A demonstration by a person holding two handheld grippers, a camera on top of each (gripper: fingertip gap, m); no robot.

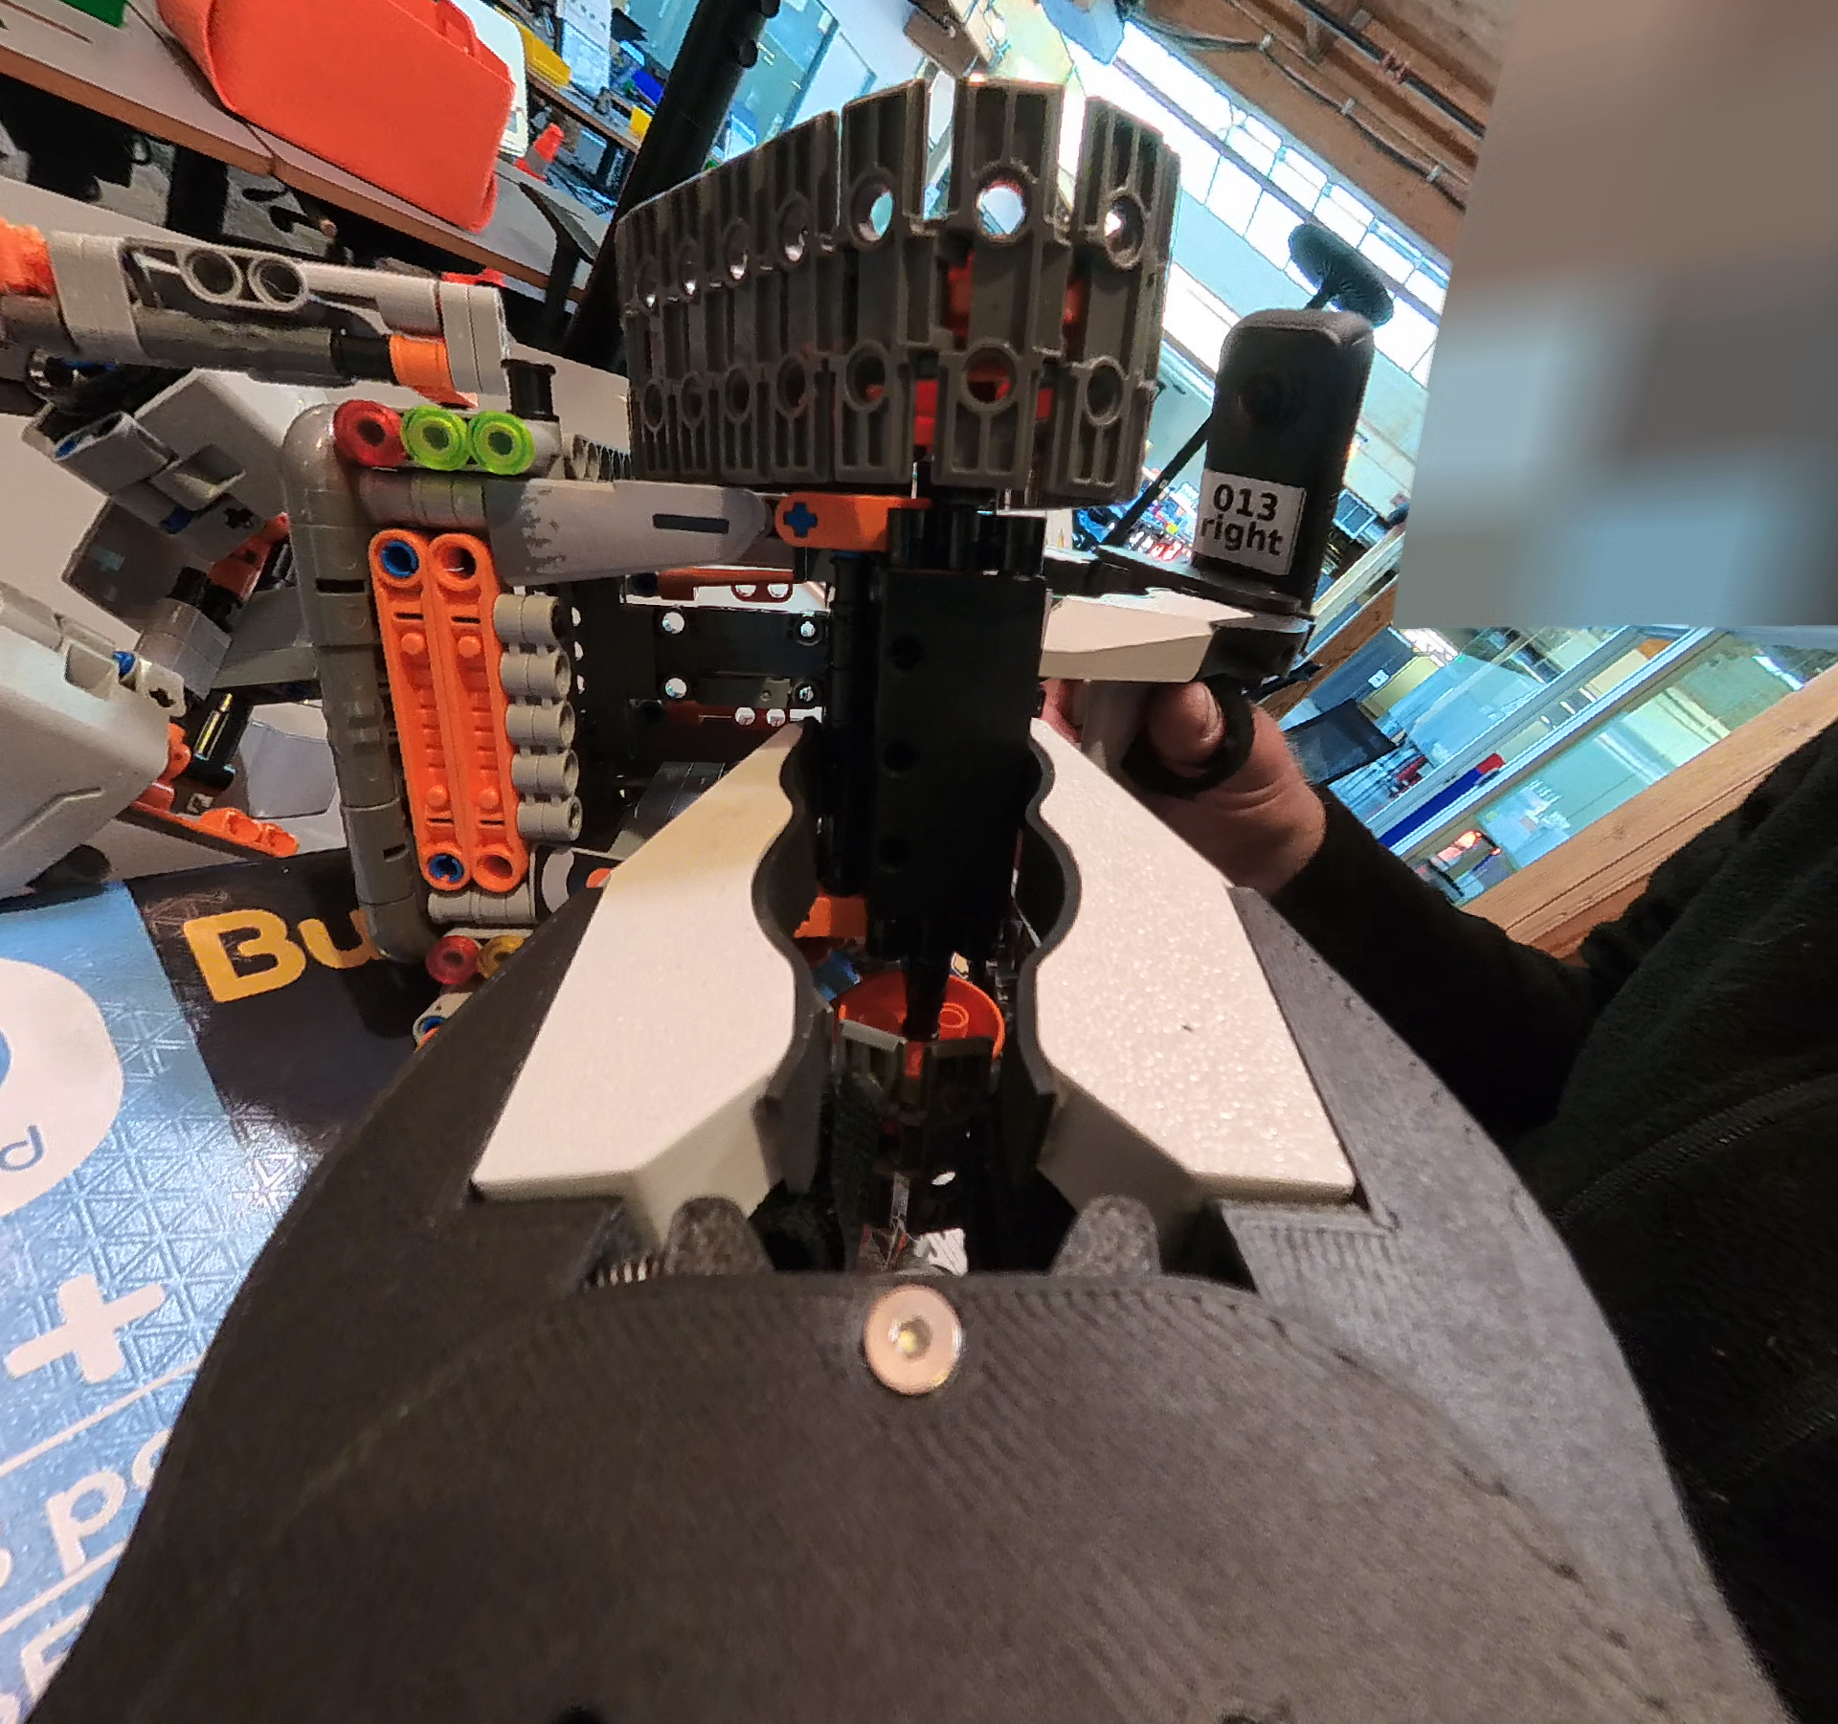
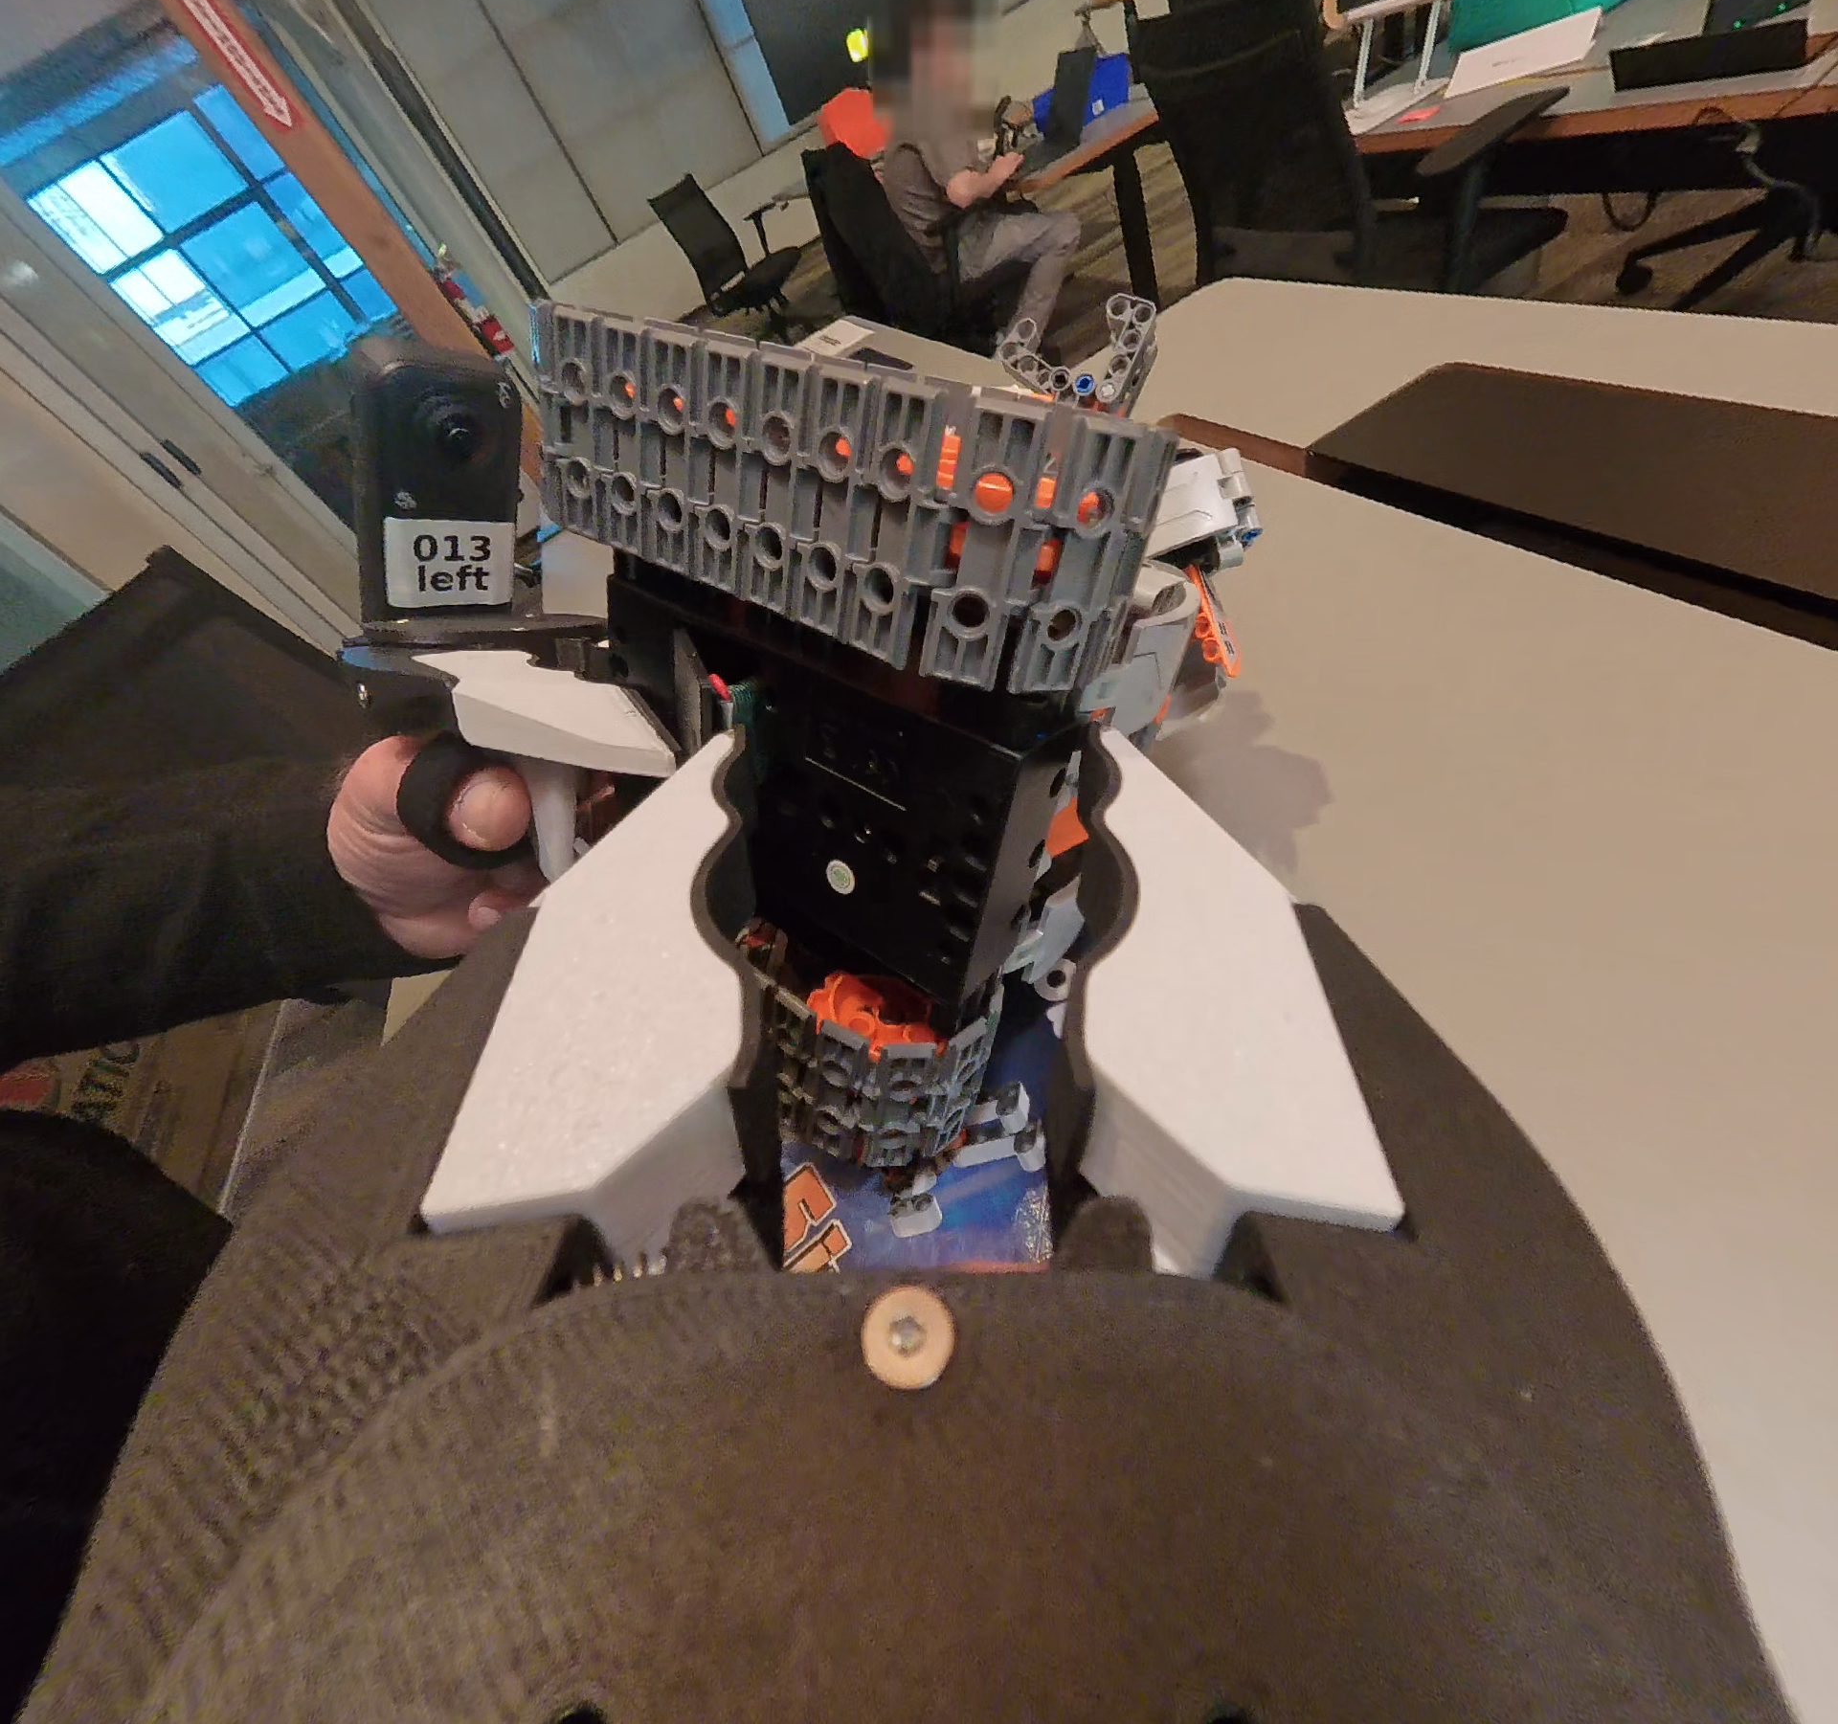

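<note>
I have both grippers, left gripper [image 1: 920,761] and right gripper [image 2: 910,761], fingers pinching the black block [image 2: 895,841] of the tracked brick model [image 1: 895,304] above the tabletop [image 2: 1492,781]

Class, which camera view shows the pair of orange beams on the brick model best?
The left wrist view: the orange beams stand side by side, upright and unobstructed, left of the black block that the left gripper clamps. The right wrist view hides them behind the grey track.

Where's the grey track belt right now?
The grey track belt sits atop the black block, centre of both wrist views; the left claw and right claw each grip that block from opposite sides.
</note>
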